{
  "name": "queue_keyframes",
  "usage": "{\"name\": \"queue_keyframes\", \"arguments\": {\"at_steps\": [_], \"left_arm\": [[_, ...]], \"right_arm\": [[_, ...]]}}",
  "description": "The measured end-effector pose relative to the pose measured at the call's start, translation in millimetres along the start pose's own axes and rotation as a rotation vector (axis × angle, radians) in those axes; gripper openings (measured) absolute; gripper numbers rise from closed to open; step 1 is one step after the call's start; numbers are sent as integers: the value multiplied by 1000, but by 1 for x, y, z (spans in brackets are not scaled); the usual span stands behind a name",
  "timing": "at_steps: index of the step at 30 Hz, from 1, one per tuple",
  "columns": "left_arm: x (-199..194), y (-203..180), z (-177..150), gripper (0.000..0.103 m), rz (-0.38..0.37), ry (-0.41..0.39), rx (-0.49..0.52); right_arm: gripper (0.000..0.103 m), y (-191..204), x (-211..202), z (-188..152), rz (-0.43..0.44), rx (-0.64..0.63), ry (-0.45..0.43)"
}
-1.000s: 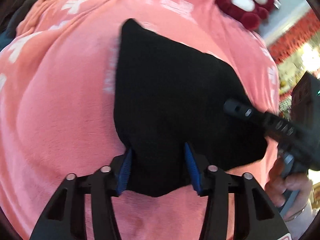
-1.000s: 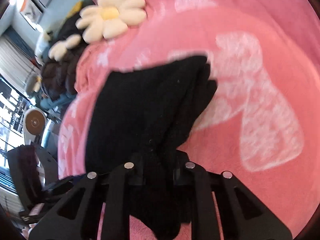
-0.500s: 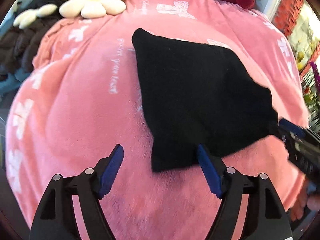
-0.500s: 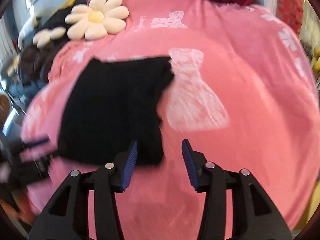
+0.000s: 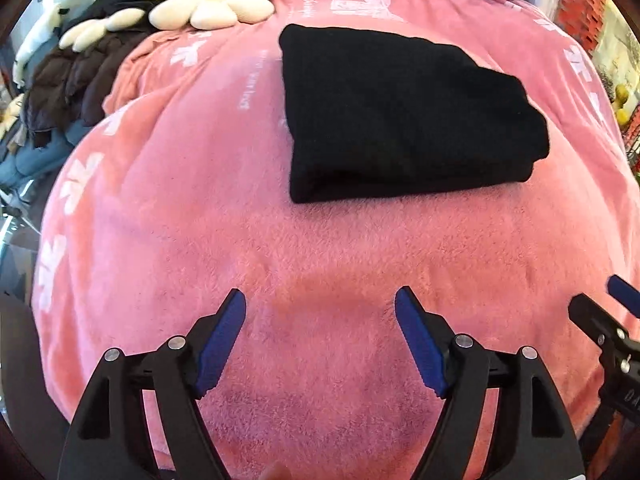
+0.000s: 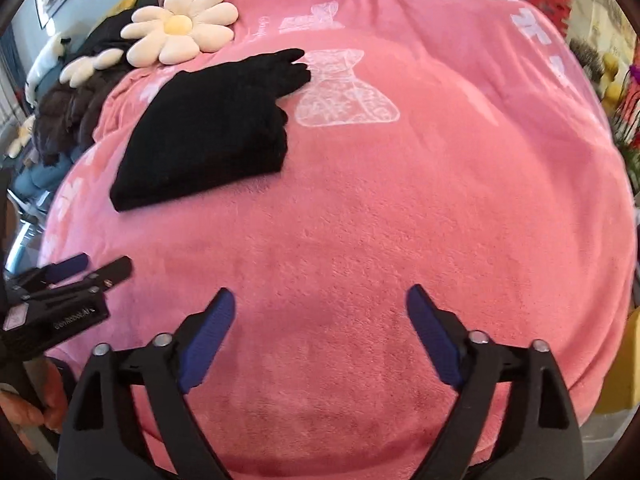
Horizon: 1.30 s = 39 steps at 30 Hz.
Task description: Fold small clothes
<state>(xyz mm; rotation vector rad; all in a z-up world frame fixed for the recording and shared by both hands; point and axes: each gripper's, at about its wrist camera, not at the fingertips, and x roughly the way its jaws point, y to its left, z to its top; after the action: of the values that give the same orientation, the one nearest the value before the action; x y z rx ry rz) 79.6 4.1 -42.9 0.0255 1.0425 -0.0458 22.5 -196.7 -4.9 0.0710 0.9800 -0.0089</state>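
Both the left claw (image 5: pixel 320 340) and right claw (image 6: pixel 320 340) gape wide, empty, above the fleecy pink blanket (image 5: pixel 320 248), apart from the folded black knit garment (image 5: pixel 404 120).

The black garment (image 5: pixel 404 120) is no longer being held: it is now lying folded on the pink blanket (image 5: pixel 320 272). The left gripper (image 5: pixel 320 344) and the right gripper (image 6: pixel 320 340) are being drawn back from it, their jaws spread wide and empty.
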Motion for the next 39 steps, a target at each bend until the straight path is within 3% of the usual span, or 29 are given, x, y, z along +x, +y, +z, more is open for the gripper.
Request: {"name": "queue_keyframes", "arguments": {"at_steps": [13, 39], "left_arm": [[-9, -13, -14, 74, -3, -14, 39], [-2, -4, -12, 75, -18, 14, -22]], "right_arm": [[88, -1, -4, -5, -10, 7, -15], [88, 4, -4, -8, -13, -4, -12]]}}
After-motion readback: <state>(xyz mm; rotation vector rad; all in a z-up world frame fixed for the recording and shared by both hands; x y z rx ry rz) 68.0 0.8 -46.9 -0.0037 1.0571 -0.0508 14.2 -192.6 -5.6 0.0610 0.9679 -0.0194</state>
